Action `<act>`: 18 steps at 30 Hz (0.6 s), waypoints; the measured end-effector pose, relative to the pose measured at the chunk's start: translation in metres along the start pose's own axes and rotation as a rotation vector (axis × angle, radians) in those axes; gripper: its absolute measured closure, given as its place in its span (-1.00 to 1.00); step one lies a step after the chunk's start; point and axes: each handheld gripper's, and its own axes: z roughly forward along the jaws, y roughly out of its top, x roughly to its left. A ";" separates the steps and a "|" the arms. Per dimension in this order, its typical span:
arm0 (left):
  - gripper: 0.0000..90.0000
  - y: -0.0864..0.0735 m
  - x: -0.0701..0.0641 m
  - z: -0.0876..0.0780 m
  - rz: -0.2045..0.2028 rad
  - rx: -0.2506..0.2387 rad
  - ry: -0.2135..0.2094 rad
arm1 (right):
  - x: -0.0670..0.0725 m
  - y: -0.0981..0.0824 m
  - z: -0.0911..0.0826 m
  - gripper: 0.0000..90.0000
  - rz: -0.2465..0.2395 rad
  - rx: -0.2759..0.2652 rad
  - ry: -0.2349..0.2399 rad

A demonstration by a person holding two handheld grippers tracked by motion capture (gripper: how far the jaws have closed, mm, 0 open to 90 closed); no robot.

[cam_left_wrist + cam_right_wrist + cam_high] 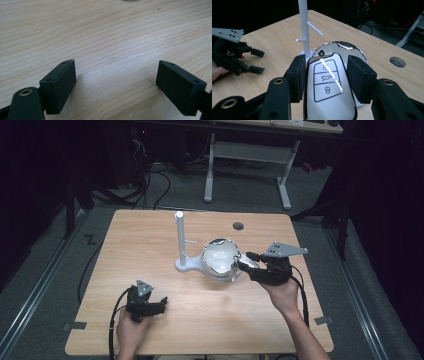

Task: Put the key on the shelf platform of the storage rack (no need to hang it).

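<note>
Near the worktop's (150,227) front-left corner, the left gripper (159,303) rests low over bare wood, jaws spread wide with nothing between them. Toward the middle stands a white stand (180,240) with an upright post and side pegs, its base touching a shiny round dish (220,256). Over the dish's right rim, the right gripper (239,263) has its jaws clamped on a silver car key fob (327,87).
</note>
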 end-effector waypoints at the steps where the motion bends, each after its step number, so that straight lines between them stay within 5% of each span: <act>1: -0.63 0.000 0.000 0.000 0.001 0.000 -0.001 | 0.000 0.002 0.001 0.15 -0.003 0.000 0.001; 18: -0.63 0.000 0.000 0.000 -0.001 0.000 0.000 | -0.015 0.018 0.022 0.15 0.033 0.002 -0.012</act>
